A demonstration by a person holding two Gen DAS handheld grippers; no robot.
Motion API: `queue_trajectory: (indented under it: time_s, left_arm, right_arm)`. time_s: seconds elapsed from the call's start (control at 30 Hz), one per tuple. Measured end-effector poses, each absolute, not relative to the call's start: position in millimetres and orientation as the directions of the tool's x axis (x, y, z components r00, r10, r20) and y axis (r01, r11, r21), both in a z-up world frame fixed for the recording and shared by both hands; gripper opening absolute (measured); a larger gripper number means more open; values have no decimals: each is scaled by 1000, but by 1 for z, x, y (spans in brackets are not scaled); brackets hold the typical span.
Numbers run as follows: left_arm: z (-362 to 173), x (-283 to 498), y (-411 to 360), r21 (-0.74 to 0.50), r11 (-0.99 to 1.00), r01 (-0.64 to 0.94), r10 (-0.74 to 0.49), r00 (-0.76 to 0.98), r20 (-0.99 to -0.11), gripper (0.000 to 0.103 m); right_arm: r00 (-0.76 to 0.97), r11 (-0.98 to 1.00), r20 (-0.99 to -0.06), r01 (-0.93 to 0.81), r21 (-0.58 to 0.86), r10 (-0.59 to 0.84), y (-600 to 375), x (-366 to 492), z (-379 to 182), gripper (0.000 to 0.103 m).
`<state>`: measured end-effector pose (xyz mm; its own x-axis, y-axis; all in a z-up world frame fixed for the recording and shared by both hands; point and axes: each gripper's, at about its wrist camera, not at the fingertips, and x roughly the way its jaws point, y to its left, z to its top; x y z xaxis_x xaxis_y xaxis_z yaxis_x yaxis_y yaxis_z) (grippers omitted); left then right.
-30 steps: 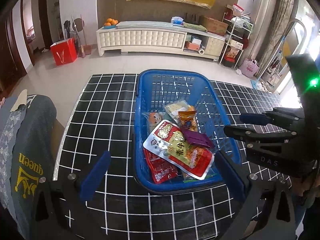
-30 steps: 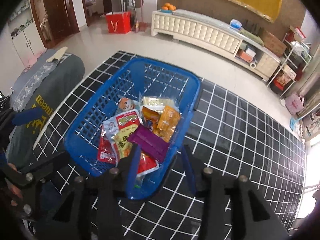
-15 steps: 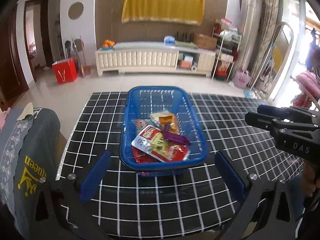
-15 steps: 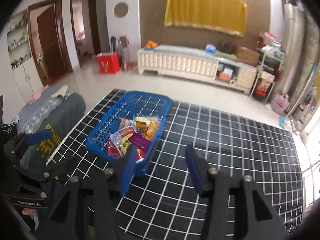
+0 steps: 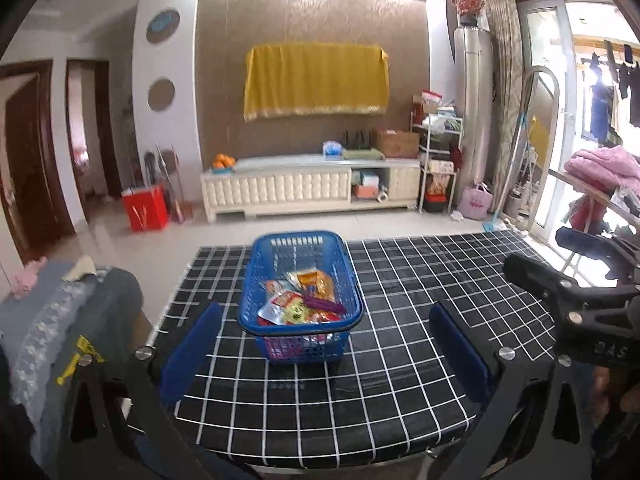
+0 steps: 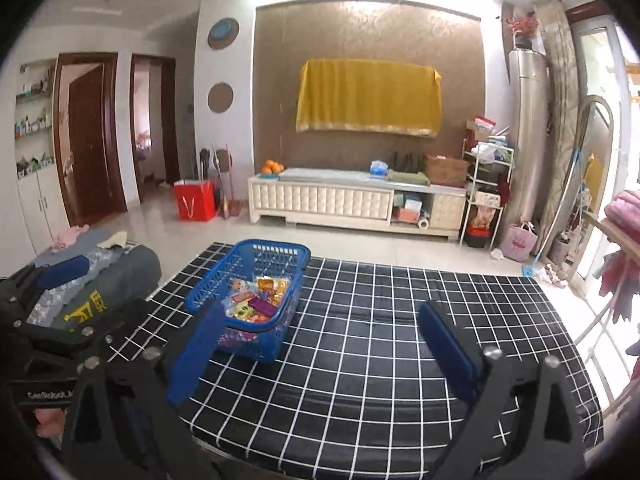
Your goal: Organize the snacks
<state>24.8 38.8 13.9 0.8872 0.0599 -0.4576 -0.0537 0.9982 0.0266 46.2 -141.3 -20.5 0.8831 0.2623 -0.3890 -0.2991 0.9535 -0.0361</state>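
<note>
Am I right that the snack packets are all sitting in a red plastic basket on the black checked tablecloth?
Not quite: the basket is blue, not red, as the left wrist view shows plainly. The rest holds: the snack packets lie inside it, and it stands on the black checked tablecloth.

Left tool (image 5: pixel 324 350) gapes empty; right tool (image 6: pixel 320 354) empty, its jaws opening.
</note>
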Motion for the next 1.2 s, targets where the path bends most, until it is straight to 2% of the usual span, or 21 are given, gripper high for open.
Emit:
queue_trajectory:
  time_s: [0.23, 1.2]
  left_arm:
    - [15, 0, 28, -19, 999, -29, 18, 900, -435, 103]
    - [14, -17, 6, 9, 1000, -9, 12, 901, -434, 103]
  right_arm:
    - [898, 963, -370, -268, -28, 239, -152, 25, -27, 103]
    - [903, 975, -376, -220, 8, 207, -164, -3, -29, 103]
